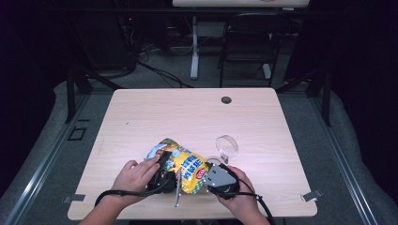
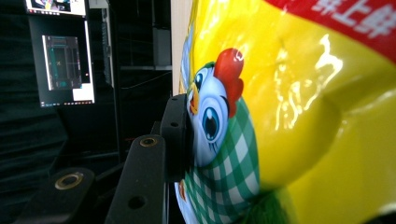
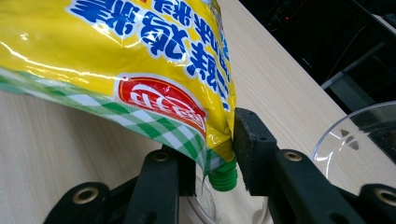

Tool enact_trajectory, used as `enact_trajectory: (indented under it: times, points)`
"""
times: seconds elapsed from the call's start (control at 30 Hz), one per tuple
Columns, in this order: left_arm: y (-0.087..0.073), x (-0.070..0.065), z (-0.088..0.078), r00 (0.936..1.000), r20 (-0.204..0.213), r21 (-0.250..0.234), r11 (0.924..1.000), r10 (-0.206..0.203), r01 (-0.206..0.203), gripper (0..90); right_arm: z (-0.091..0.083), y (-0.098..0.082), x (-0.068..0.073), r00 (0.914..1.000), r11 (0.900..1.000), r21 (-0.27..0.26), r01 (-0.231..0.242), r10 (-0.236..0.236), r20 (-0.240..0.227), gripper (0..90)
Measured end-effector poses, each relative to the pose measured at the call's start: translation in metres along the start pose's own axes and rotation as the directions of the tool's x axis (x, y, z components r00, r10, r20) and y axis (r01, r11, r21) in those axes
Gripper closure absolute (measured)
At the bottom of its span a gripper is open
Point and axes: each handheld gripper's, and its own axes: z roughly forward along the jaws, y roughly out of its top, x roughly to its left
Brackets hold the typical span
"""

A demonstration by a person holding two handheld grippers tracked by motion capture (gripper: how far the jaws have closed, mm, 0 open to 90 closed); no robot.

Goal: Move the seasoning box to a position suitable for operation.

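Pouch [image 3: 140,60] corner with its green screw cap [image 3: 223,179] sits clamped in the right gripper [image 3: 215,154] jaws, cap pointing down over a clear glass dish [image 3: 355,135]. Left gripper [image 2: 187,135] jaws press on the printed face, grasping the pouch's far left end. Between both grippers the bag hangs low over the near middle of the tabletop [image 1: 187,112]. Its film looks glossy and slippery, soft and bulging, probably fairly heavy with liquid. Firmest holds are likely the stiff spout corner and sealed edges, not the belly.

Pouch [image 1: 185,166] on table [image 1: 141,117] near front edge — clear dish [image 1: 227,146] just right, behind.
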Motion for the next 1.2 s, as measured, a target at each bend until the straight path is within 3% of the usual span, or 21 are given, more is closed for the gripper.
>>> enact_trajectory:
  times: [0.07, 0.33, 0.43, 0.67, 1.2]
  points:
    - [0.001, 0.001, -0.001, 0.9997, 0.002, 0.015, 0.9996, 0.025, -0.025, 66.4, 0.0, -0.001, 0.001, 1.0, 1.0, 0.0, -0.007, 0.007, -0.001, 70.7]
    - [0.005, 0.002, -0.002, 0.9981, -0.016, 0.021, 0.998, 0.06, -0.06, 66.4, 0.0, -0.001, 0.004, 1.0, 1.0, -0.004, 0.004, -0.004, 0.009, 70.9]
    - [0.005, 0.002, -0.002, 0.9981, -0.021, 0.021, 0.9982, 0.057, -0.057, 66.5, -0.001, -0.001, 0.004, 0.9999, 1.0, -0.004, 0.005, -0.005, 0.01, 71.0]
    - [0.009, 0.004, -0.003, 0.9956, -0.019, 0.039, 0.9951, 0.092, -0.091, 66.5, -0.001, -0.003, 0.004, 1.0, 1.0, -0.007, 0.0, 0.0, 0.007, 72.0]
    - [0.013, 0.003, -0.004, 0.9878, -0.073, 0.04, 0.9901, 0.137, -0.135, 66.6, -0.001, -0.005, 0.005, 0.9998, 1.0, -0.012, -0.016, 0.016, 0.01, 72.6]
